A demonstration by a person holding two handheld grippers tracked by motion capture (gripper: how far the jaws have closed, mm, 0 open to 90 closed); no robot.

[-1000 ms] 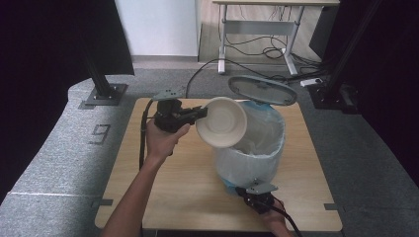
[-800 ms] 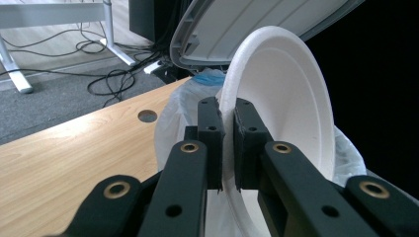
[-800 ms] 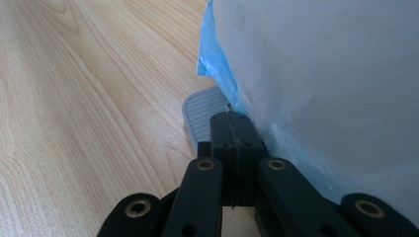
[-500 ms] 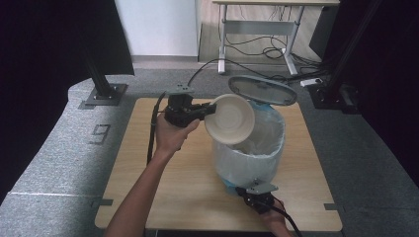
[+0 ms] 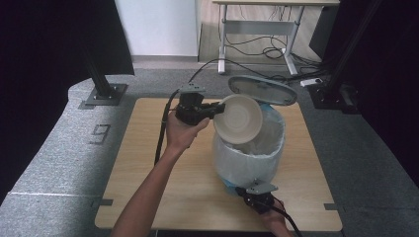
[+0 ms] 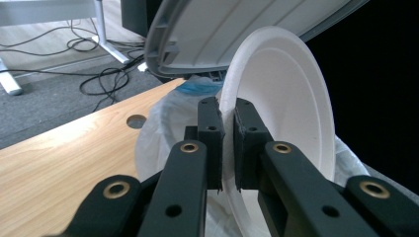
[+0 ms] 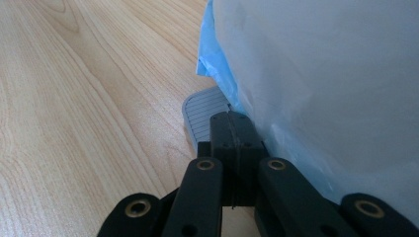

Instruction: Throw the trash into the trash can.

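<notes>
A white round plate (image 5: 239, 118) (image 6: 291, 94) hangs tilted on edge over the mouth of a pedal bin (image 5: 249, 158) lined with a white bag. My left gripper (image 5: 216, 109) (image 6: 227, 133) is shut on the plate's rim. The bin's grey lid (image 5: 262, 89) (image 6: 222, 29) stands open behind the plate. At the bin's foot, near the table's front edge, my right gripper (image 5: 243, 190) (image 7: 231, 123) is shut, with its tips resting on the grey ribbed pedal (image 7: 202, 118). A blue liner (image 7: 210, 54) shows under the white bag.
The bin stands on a wooden table (image 5: 148, 163) with a small round hole (image 6: 136, 120) in its top. Grey mats surround it, with black post bases (image 5: 101, 94) at the back corners. A desk frame and floor cables (image 5: 262, 44) lie beyond.
My left gripper has carried the plate to the right, from beside the bin to over its open mouth. The right gripper has stayed on the pedal.
</notes>
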